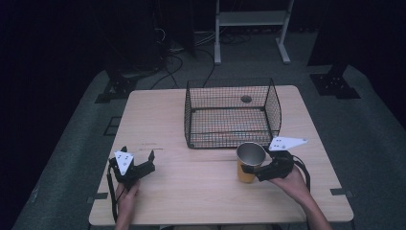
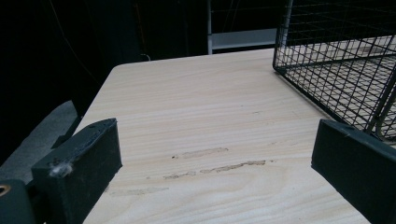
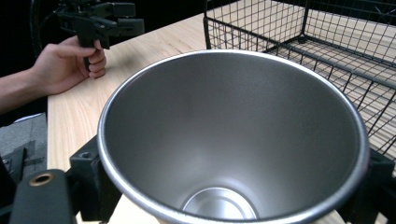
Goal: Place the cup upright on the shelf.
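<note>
A metal cup (image 1: 250,162) with a gold outside and a silver inside stands upright just in front of the wire basket's near right corner. My right gripper (image 1: 252,170) is shut on the cup from the right side. In the right gripper view the cup (image 3: 233,130) is empty, with a black jaw at each side of its rim. The black wire basket (image 1: 230,112) sits empty at the table's middle back. My left gripper (image 1: 139,156) rests low at the front left of the table, open, with nothing between its jaws (image 2: 219,144).
The light wooden table (image 1: 191,191) has faint scuff marks (image 2: 219,165) ahead of the left gripper. A round hole (image 1: 246,99) in the table shows through the basket. A white shelf frame (image 1: 251,19), cables and black stand bases (image 1: 335,84) are on the floor behind.
</note>
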{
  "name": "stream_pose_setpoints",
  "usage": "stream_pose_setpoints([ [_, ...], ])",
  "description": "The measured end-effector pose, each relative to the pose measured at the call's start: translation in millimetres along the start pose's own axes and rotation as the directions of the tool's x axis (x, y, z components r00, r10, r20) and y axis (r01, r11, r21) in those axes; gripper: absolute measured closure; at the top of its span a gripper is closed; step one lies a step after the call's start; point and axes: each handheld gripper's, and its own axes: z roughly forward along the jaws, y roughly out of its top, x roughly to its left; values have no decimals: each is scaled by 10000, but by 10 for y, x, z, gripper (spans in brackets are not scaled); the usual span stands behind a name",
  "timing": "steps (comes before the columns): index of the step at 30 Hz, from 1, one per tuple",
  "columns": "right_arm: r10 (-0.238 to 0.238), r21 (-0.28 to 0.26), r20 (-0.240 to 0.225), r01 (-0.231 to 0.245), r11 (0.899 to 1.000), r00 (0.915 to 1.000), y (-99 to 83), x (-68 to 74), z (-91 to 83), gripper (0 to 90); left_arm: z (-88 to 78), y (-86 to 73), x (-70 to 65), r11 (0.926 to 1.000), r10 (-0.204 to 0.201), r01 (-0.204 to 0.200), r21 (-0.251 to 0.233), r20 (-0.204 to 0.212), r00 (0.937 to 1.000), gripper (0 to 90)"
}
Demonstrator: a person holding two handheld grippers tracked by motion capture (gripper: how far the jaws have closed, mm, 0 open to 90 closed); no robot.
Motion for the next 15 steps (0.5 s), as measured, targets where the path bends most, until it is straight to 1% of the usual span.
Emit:
stream_pose_setpoints([
  [3, -39, 0, -103, 39, 10000, 9999, 74, -24, -14, 129, 2, 0, 3, 10000, -19, 19, -2, 1, 10000, 8],
  [4, -34, 83, -167, 35, 10000, 9999, 100, -33, -16, 129, 3, 0, 4, 10000, -22, 22, 2, 3, 10000, 8],
  [8, -242, 266, -125, 245, 9993, 9996, 213, -55, -22, 129, 2, 0, 5, 10000, -21, 21, 6, 5, 10000, 8],
  [15, -389, 167, -289, 394, 9991, 9988, 411, -92, -55, 129, 2, 0, 5, 10000, -31, 31, 12, -2, 10000, 8],
])
